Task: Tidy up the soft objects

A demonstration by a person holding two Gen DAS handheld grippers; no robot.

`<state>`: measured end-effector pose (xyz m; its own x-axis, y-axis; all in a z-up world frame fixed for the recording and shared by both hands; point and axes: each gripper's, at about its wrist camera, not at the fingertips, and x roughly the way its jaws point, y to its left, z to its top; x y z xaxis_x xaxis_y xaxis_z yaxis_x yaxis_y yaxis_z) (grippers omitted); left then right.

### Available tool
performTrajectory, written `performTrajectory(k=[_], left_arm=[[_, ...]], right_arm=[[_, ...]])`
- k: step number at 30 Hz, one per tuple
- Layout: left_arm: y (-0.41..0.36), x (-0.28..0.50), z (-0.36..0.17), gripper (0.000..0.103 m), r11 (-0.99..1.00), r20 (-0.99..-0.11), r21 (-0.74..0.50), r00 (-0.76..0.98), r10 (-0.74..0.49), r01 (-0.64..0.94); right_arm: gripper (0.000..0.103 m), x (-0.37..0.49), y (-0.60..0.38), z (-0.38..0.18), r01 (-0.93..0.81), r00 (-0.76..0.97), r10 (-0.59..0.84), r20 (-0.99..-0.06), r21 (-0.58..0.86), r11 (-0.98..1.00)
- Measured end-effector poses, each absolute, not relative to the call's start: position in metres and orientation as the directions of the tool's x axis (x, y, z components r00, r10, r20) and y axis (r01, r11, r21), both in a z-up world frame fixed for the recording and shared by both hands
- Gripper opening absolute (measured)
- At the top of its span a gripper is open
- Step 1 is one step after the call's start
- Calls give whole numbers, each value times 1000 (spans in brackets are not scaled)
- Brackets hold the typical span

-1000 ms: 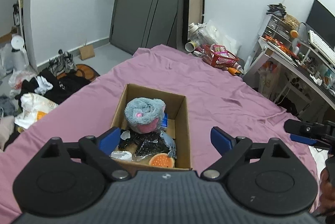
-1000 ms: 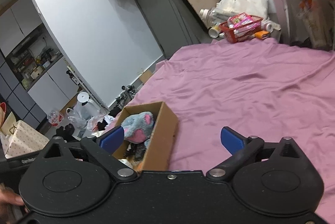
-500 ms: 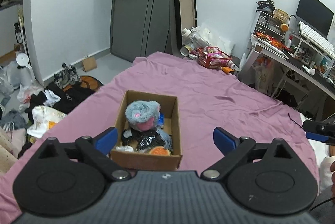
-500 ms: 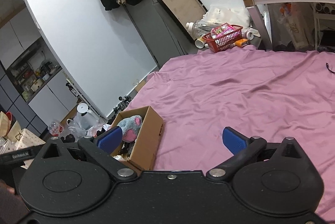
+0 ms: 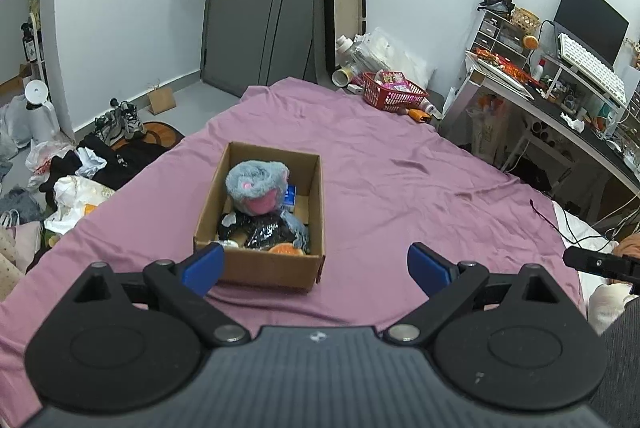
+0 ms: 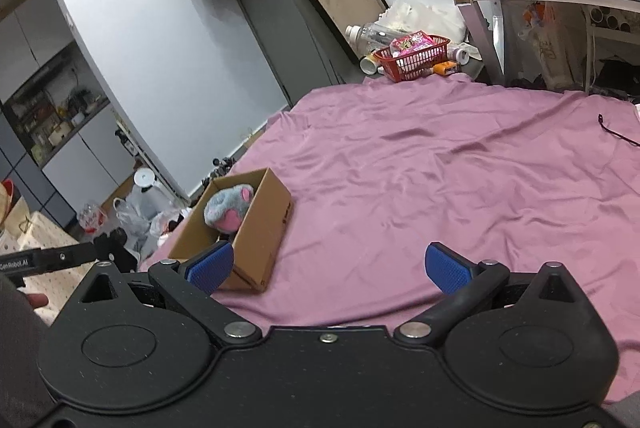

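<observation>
Purple bedsheet (image 5: pixel 400 187) covers the whole working surface, wrinkled and bare ahead of both jaw sets. Cardboard box (image 5: pixel 260 270) stands open-topped on the sheet, just ahead of the left gripper (image 5: pixel 316 264) and nearer its left finger than its right; clear sheet lies on every side of the box. Inside: grey plush toy (image 5: pixel 256 183) with pink patches on top, dark and orange soft items beneath it. Left gripper is held above the sheet, level, jaws spread wide, holding nothing. Right gripper (image 6: pixel 328 266) likewise sits raised, jaws spread wide and empty; the box (image 6: pixel 264 228) lies ahead of its left finger, open sheet between and beyond its jaws.
</observation>
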<state>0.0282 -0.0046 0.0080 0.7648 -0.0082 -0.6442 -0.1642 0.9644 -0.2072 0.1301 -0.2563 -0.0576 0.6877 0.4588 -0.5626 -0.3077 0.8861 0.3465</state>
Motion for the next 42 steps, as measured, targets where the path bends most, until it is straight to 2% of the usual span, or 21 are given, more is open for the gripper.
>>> performTrajectory(k=[10, 15, 24, 42], left_arm=[[-6, 11, 9, 97, 954, -665, -237, 747, -22, -183], [-5, 3, 10, 99, 950, -672, -225, 741, 11, -218], [-14, -6, 14, 100, 960, -656, -214, 755, -2, -183], [-21, -12, 20, 100, 966, -635, -192, 773, 13, -174]], right_arm=[[103, 114, -261, -59, -327, 670, 474, -571, 346, 880], [103, 105, -260, -56, -349, 662, 488, -568, 343, 872], [103, 90, -251, -40, -392, 684, 490, -541, 293, 872], [103, 79, -246, -27, -410, 691, 507, -515, 297, 862]])
